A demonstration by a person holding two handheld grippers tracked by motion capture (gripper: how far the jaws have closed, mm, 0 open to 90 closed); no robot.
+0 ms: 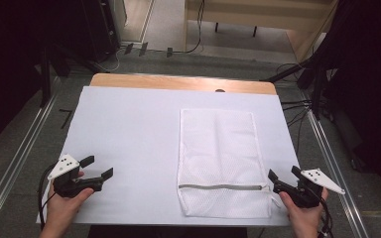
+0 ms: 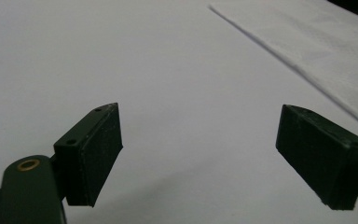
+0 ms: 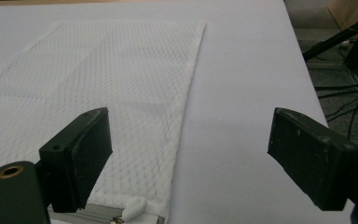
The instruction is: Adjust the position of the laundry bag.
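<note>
- High view: a white mesh bag (image 1: 219, 161) lies flat in the lower right of the frame on a white sheet (image 1: 129, 129) covering the desk (image 1: 178, 82). Its long side runs away from the person, and its grey zipper (image 1: 223, 187) crosses the near end. Laid flat like this, the zipper faces up and is easy to reach from the person's side.
- The zipper looks shut along its whole length, so my guess is that the work in hand is opening or handling the bag, and it has not started.
- The left gripper (image 1: 99, 168) sits in the lower left of the frame, well apart from the bag, held in a hand (image 1: 64, 206) low over the bare sheet.
- The right gripper (image 1: 282, 174) sits in the lower right, just beside the bag's right edge and near the zipper's end, a likely spot for taking the pull.
- Left gripper view: both fingers (image 2: 91, 156) stand wide apart with nothing between them; the bag's edge shows in the upper right.
- Right gripper view: the fingers (image 3: 77, 156) are also spread wide and hold nothing. The white zipper pull (image 3: 134, 207) lies at the bottom of the frame, close to the left finger; whether they touch I cannot tell.
</note>
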